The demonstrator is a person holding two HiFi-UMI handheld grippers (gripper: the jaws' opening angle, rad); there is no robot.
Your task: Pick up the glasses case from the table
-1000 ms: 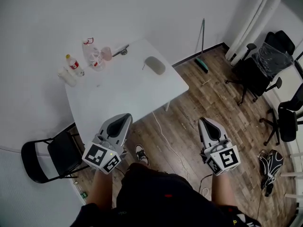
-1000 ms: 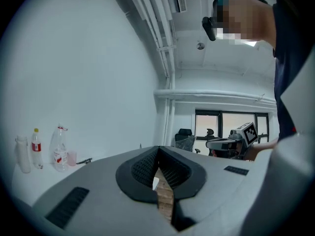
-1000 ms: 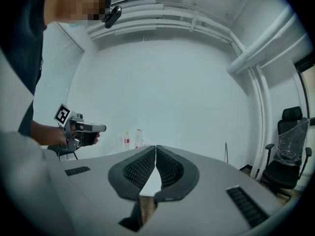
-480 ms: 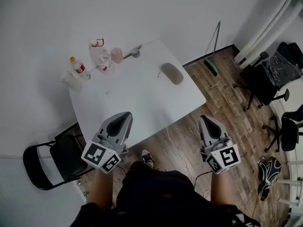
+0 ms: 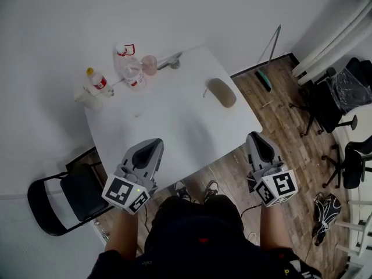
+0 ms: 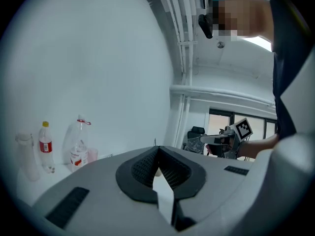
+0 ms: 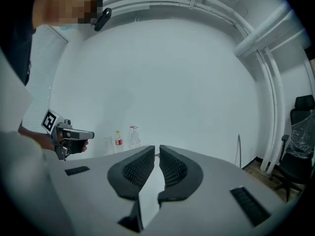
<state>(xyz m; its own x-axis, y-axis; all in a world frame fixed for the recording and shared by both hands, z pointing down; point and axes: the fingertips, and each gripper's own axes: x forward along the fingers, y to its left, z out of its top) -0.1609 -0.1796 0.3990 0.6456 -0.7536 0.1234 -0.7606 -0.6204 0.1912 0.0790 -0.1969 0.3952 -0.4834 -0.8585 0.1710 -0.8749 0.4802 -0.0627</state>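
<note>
Left gripper (image 5: 152,147) and right gripper (image 5: 256,139) hang empty, jaws together. The glasses case (image 5: 222,92) lies on the table (image 5: 168,118), at eleven o'clock from the right gripper. It is probably light, stiff and smooth, so pinch across its narrow middle.

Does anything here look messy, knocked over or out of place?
Nothing is spilled or broken. The glasses case lies flat on the white table; the bottles stand upright. Only oddities: an office chair wrapped in clear plastic, and a bag lying on the wooden floor.
</note>
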